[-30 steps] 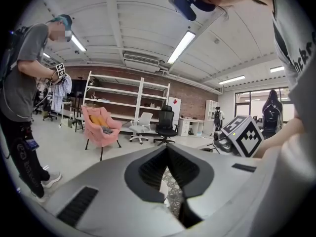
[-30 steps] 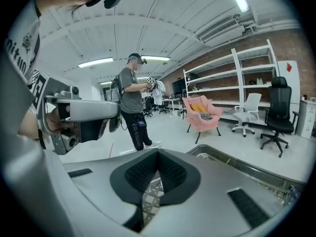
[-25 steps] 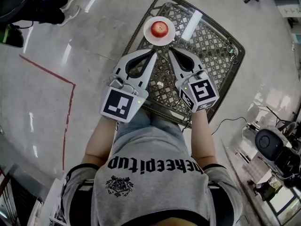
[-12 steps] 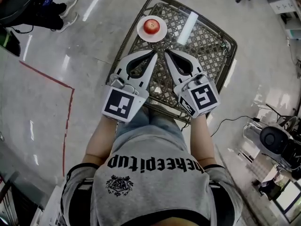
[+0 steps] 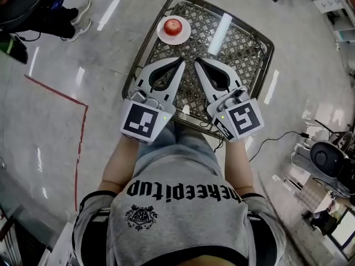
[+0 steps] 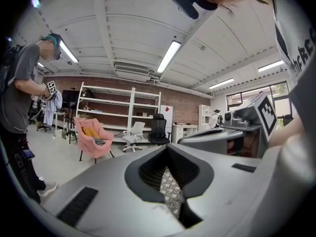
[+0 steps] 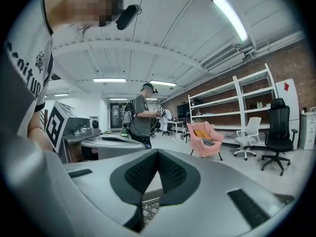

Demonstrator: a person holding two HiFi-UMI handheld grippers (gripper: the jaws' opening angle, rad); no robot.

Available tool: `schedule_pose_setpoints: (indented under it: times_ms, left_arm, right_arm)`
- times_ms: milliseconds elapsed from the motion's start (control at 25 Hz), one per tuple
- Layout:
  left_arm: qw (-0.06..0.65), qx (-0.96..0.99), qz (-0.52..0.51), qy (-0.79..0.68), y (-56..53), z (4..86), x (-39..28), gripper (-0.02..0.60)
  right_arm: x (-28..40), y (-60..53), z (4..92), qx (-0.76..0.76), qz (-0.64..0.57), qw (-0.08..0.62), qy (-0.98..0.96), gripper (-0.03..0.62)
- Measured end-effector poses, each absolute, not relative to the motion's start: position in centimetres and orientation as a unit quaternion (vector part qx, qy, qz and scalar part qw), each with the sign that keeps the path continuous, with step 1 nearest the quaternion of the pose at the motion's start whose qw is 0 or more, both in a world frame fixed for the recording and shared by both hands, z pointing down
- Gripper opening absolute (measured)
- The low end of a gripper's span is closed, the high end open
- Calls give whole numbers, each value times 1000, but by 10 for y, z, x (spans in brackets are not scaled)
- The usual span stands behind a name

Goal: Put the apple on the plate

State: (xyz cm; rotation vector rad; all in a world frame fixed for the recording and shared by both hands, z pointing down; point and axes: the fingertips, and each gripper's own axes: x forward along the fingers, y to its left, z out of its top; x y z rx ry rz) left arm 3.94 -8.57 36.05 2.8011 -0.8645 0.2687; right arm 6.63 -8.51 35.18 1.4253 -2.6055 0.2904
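Just one apple point(image 5: 173, 25) on one plate point(image 5: 176, 40)

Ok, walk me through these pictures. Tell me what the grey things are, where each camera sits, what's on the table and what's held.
The grey things are two-jaw grippers, one in each of a person's hands: the left gripper and the right gripper. The top-down picture comes from a camera on the person's head. The other two come from cameras riding on the grippers, looking along their jaws into the room. Below the grippers is a woven table. On it are a plate with an apple on it, and a white tube beside the plate. Both grippers are shut and hold nothing.
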Motion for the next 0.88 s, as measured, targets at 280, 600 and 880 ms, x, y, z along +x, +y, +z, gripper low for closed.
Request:
schedule_pose_setpoints:
  times_ms: [280, 600, 880]
  left_arm:
    - [92, 947, 86, -296, -79, 358, 40, 29]
    - [85, 946, 85, -302, -70, 360, 39, 29]
    - [74, 947, 83, -302, -67, 349, 66, 29]
  right_arm:
    - [65, -75, 344, 474, 85, 66, -874, -9]
    - [61, -66, 348, 465, 80, 57, -880, -9]
    - [88, -62, 338, 465, 72, 48, -881, -9]
